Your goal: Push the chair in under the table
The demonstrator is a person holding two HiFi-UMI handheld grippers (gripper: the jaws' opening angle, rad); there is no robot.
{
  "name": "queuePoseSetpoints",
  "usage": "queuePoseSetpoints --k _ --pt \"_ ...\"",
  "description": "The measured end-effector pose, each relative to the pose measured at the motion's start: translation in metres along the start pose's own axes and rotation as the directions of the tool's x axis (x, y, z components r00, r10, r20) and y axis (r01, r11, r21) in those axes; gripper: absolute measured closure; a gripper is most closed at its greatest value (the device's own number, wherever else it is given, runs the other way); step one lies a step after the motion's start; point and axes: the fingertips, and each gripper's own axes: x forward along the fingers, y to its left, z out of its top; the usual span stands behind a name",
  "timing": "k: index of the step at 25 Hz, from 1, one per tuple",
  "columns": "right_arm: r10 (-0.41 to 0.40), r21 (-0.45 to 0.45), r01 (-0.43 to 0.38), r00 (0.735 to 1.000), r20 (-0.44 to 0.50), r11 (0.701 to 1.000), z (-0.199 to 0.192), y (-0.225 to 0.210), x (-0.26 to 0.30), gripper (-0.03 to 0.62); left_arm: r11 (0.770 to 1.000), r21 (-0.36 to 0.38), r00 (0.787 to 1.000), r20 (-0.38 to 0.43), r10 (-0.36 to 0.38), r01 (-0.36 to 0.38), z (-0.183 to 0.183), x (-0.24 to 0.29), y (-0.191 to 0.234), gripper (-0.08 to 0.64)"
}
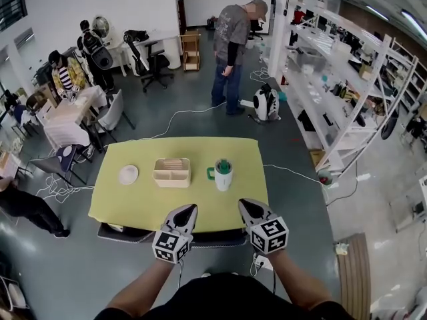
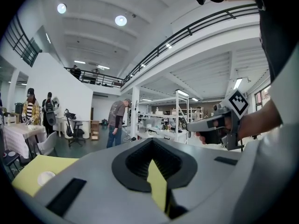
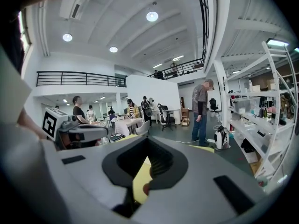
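A table under a yellow cloth [image 1: 133, 209] stands in front of me. At its near edge a dark chair [image 1: 213, 237] sits tucked under it, with only its back showing below the cloth. My left gripper [image 1: 192, 208] and right gripper [image 1: 241, 203] hover side by side over that near edge, above the chair back, both shut with nothing held. In the left gripper view its own jaws [image 2: 153, 164] are closed, and the right gripper [image 2: 219, 125] shows alongside. The right gripper view shows closed jaws [image 3: 148, 160] and the left gripper [image 3: 74, 127] beside them.
On the table are a white plate [image 1: 128, 174], a wooden box [image 1: 172, 172] and a white cup [image 1: 223, 174] with a green handle. A person [image 1: 233, 55] stands beyond the table. White shelves [image 1: 333, 92] run along the right. Cables [image 1: 180, 115] cross the floor, and people sit at the left.
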Motion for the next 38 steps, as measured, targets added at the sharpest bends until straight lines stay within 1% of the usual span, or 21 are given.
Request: queuePoseSetpoints --k 7,15,23,38 --pt "0.01 -0.001 -0.01 1.0 0.005 1.0 0.001 0.009 -0.001 0.578 1.0 0.003 1.0 0.011 -0.014 0.014 0.004 -0.001 -0.003 0.552" --pt "-0.013 0.015 0.012 0.999 0.029 1.0 0.008 0.002 -0.005 0.578 1.0 -0.002 1.0 0.021 -0.009 0.009 0.008 -0.001 0.001 0.552" --pt "-0.015 0.015 0.014 0.999 0.048 1.0 0.012 0.006 -0.006 0.578 1.0 -0.001 1.0 0.024 -0.002 0.002 0.008 -0.004 0.001 0.552" --pt "-0.023 0.017 0.023 0.999 0.047 1.0 0.013 0.009 -0.004 0.578 1.0 0.003 1.0 0.027 -0.015 0.015 0.011 0.001 -0.001 0.552"
